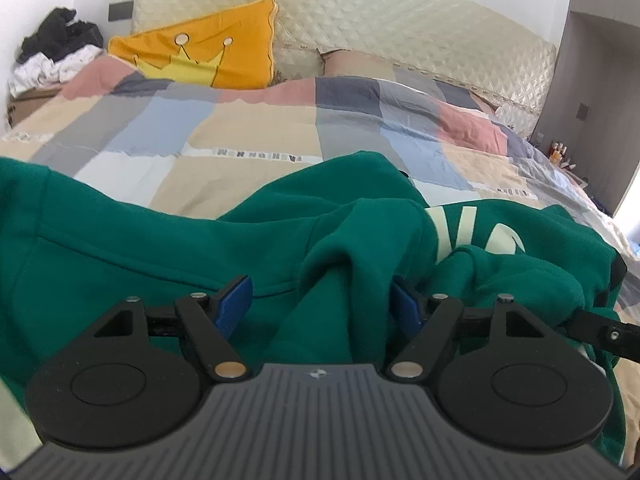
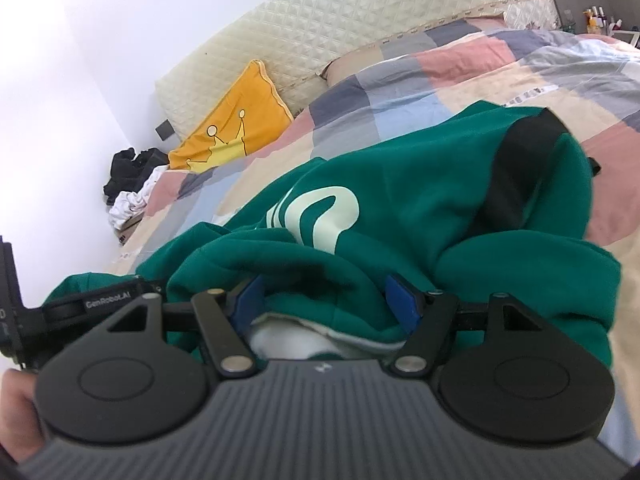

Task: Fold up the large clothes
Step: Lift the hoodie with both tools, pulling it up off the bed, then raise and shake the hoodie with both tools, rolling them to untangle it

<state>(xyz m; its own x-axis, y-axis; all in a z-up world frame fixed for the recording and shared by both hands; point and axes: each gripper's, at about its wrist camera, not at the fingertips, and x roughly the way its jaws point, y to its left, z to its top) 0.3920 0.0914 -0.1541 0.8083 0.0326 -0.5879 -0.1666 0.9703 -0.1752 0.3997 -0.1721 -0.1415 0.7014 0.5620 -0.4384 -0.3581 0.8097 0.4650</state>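
A large green hoodie [image 1: 140, 248] with pale lettering [image 1: 472, 228] lies rumpled on the patchwork bed. My left gripper [image 1: 322, 304] is open, its blue pads [image 1: 234, 304] wide apart, with a raised fold of green cloth between them. In the right wrist view the hoodie [image 2: 420, 200] shows its pale print [image 2: 320, 212] and a black band [image 2: 516, 168]. My right gripper [image 2: 324, 300] is open, its blue pads [image 2: 402, 300] either side of bunched green cloth with white lining [image 2: 288, 340]. The other gripper [image 2: 100, 304] shows at the left edge.
The bed has a checked quilt [image 1: 248, 128], a yellow crown cushion [image 1: 208, 56] and a quilted cream headboard [image 1: 360, 20]. A pile of black and white clothes [image 1: 52, 52] sits on a bedside stand at left. Small bottles [image 1: 558, 152] stand at far right.
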